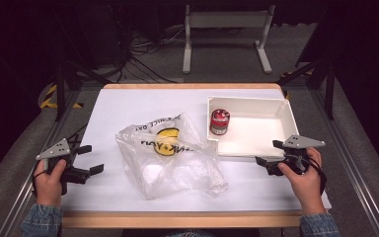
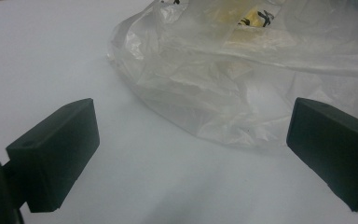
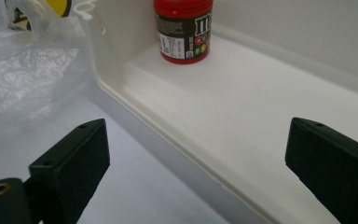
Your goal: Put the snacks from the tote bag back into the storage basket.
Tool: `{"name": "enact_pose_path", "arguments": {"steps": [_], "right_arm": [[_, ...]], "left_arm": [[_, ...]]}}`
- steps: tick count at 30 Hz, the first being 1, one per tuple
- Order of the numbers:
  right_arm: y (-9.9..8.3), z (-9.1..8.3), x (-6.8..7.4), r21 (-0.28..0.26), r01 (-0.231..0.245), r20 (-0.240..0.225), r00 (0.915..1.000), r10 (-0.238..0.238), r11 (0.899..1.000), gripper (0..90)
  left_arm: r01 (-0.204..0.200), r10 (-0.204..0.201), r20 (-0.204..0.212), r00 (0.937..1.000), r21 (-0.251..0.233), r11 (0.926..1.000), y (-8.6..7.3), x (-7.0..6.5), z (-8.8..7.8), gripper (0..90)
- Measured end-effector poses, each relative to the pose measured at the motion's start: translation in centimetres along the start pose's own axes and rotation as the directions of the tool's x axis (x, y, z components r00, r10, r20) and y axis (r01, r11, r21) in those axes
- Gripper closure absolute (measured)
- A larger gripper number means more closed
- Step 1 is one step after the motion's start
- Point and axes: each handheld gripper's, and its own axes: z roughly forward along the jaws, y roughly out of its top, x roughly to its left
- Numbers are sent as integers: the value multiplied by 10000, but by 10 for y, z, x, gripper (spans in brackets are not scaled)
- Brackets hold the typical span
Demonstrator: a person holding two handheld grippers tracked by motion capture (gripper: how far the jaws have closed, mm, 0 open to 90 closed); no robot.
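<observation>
The print on the one clear plastic bag point(image 1: 170, 154) reads reversed and is hard to make out; its contents cannot be told. It lies mid-worktop point(image 1: 128, 101). One red jar point(image 1: 220, 122) stands in the single white tray point(image 1: 281, 106). Left claw point(image 1: 90, 159) and right claw point(image 1: 267, 153) both gape wide, holding nothing.

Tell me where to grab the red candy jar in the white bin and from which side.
Grip the red candy jar around its round body, below the lid. It stands upright in the white bin's near-left corner, walls close on two sides. Probably best to bring the right tongs, jaws open, in over the near wall and close across its width.
</observation>
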Motion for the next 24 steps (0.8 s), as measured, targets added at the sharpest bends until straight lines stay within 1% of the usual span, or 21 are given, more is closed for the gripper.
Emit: {"name": "enact_pose_path", "arguments": {"steps": [1, 5, 8, 9, 10, 12, 14, 17, 21, 24], "right_arm": [[-2, 2, -1, 66, 11, 28, 10000, -11, 10000, 62], [-10, 6, -1, 347, 73, 122, 9999, -77, 9994, 62], [-14, 8, -2, 515, 132, 348, 9993, -151, 9986, 65], [-15, 8, -2, 591, 77, 406, 9991, -101, 9982, 66], [-16, 8, -3, 588, 12, 417, 9991, -37, 9983, 66], [-18, 10, -4, 580, -136, 340, 9994, 116, 9982, 66], [-19, 11, -3, 579, -171, 390, 9991, 149, 9982, 66], [-20, 13, -4, 604, -159, 453, 9989, 132, 9981, 66], [-22, 15, -4, 646, -211, 475, 9987, 181, 9977, 66], [-23, 16, -4, 712, -218, 479, 9987, 185, 9972, 66]], "left_arm": [[-31, 31, 14, 10000, 8, 10000, 0, 1, 0, 33], [96, -96, 79, 9999, -30, 9999, -3, 2, 1, 33], [104, -104, 183, 9998, 19, 9999, -4, 3, 3, 33], [209, -210, 214, 9996, 58, 9998, -4, 2, 4, 33], [144, -146, 281, 9995, 73, 9999, -5, 2, 4, 33], [169, -171, 344, 9993, 61, 9998, -5, 2, 6, 33], [166, -168, 376, 9992, 62, 9998, -5, 2, 7, 32], [262, -274, 821, 9962, 155, 9995, -6, 1, 8, 32], [261, -276, 869, 9958, 189, 9995, -8, 2, 10, 30], [362, -377, 777, 9963, 211, 9991, -9, 2, 12, 30]]}}
